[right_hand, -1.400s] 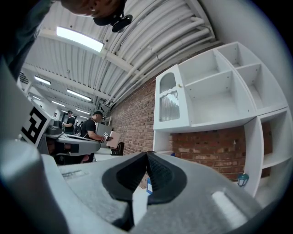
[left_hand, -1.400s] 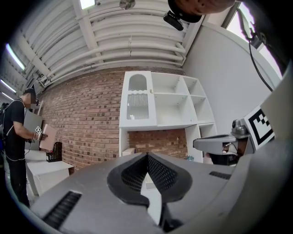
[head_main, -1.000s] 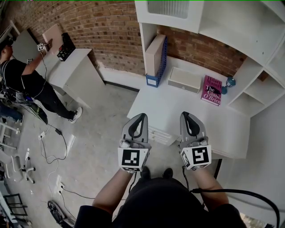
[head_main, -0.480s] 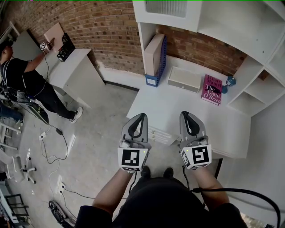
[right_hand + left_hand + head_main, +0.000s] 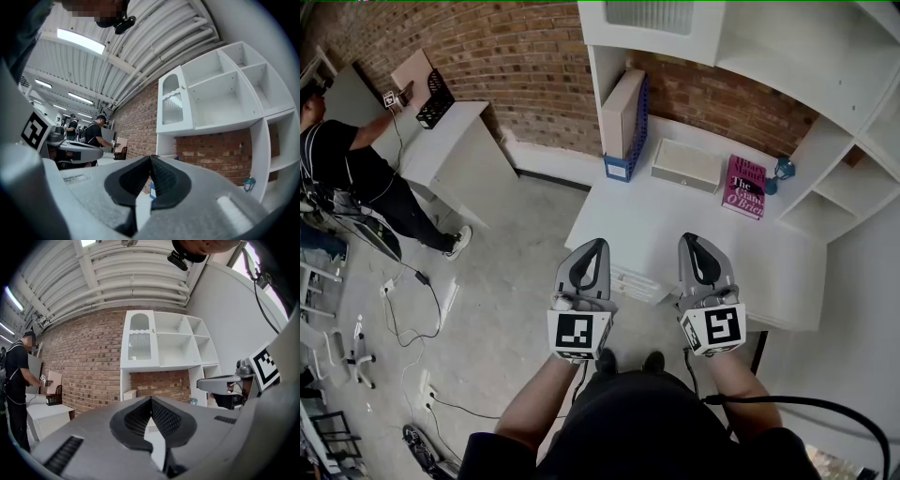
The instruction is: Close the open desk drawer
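Two grippers, side by side, both pointing level at the desk. The left gripper (image 5: 596, 248) has its jaws pressed together with nothing between them, and the right gripper (image 5: 692, 246) is the same, shut and empty. Neither touches anything.

The drawer (image 5: 639, 285) sits between the two grippers in the head view, just under the front edge of the worktop (image 5: 675, 220) and lower than the jaws. Its long axis runs along that edge, across the way the grippers point. Both grippers look about equally near, so I can't pick one.

The drawer is white, with stepped fronts showing a little past the worktop edge toward the person. From above I can't tell how far out it is: this fits a drawer left slightly open or one already pushed home with its fronts standing proud. Any closing push would go away from the person, into the desk.

A book (image 5: 745, 188) lies farther back on the worktop. A second person (image 5: 337, 169) is at another desk, well apart.
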Tool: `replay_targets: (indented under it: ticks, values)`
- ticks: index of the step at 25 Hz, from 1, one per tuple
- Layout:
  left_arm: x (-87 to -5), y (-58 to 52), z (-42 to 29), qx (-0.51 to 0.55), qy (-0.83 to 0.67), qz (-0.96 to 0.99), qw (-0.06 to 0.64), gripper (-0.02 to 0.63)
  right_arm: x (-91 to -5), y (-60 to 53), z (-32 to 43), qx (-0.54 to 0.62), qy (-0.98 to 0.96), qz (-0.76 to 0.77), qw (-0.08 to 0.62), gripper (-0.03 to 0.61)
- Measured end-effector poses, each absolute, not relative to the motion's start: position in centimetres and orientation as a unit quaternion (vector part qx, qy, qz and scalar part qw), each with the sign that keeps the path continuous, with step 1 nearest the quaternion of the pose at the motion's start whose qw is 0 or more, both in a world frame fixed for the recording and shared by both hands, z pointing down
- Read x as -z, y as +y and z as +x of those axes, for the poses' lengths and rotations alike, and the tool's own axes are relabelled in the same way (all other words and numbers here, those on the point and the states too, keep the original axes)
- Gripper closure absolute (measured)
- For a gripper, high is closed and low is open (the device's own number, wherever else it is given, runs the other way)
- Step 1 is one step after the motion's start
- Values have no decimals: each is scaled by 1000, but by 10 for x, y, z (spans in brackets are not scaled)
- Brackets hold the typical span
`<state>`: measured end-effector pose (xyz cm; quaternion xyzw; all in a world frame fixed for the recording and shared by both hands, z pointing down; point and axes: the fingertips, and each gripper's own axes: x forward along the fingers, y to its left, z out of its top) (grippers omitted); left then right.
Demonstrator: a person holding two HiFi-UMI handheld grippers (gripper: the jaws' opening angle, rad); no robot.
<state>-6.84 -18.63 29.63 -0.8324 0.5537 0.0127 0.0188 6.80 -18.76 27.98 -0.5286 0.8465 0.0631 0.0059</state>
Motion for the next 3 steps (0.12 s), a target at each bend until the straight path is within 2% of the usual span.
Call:
replay_targets:
  ticks: [3]
  values:
    - [-298,-188,-70,-10,554,-832,7,614,-281,-188,66,-64,846,-529,5,574]
